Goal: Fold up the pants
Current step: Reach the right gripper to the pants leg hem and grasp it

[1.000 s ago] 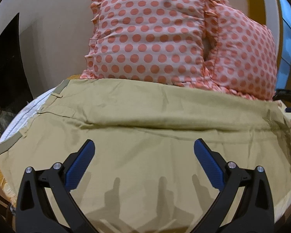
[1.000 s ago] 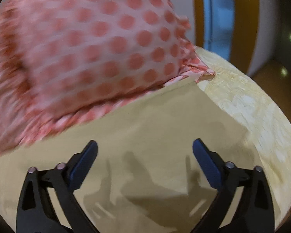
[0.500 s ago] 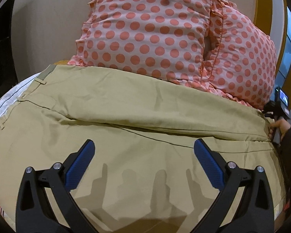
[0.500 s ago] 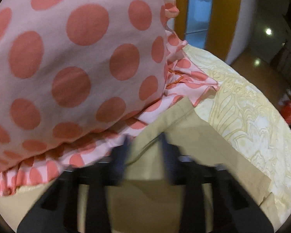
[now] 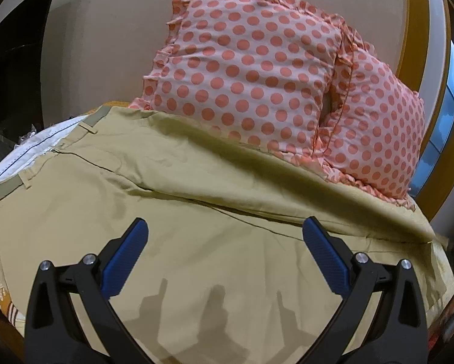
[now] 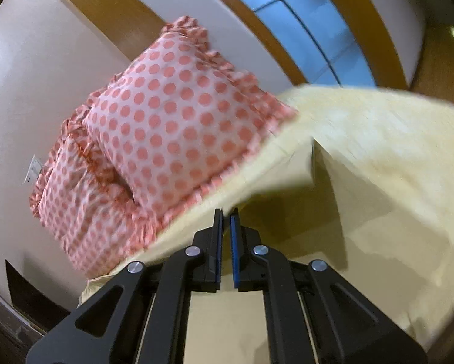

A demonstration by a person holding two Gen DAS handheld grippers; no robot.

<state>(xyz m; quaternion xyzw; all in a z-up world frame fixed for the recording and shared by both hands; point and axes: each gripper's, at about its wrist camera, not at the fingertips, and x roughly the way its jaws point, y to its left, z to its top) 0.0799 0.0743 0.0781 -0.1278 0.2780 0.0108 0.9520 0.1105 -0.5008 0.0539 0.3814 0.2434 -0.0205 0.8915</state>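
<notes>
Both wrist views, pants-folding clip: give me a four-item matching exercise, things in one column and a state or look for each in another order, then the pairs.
Things:
1. left tongs
2. right tongs
3. pants
4. pillows

States:
A. pink with coral dots, propped at the wall
B. shut on a lifted edge of khaki cloth
C. wide open above the cloth, holding nothing
D. khaki, spread on the bed, waistband at the left of the left wrist view

Pairs: 1-C, 2-B, 3-D, 4-A
</notes>
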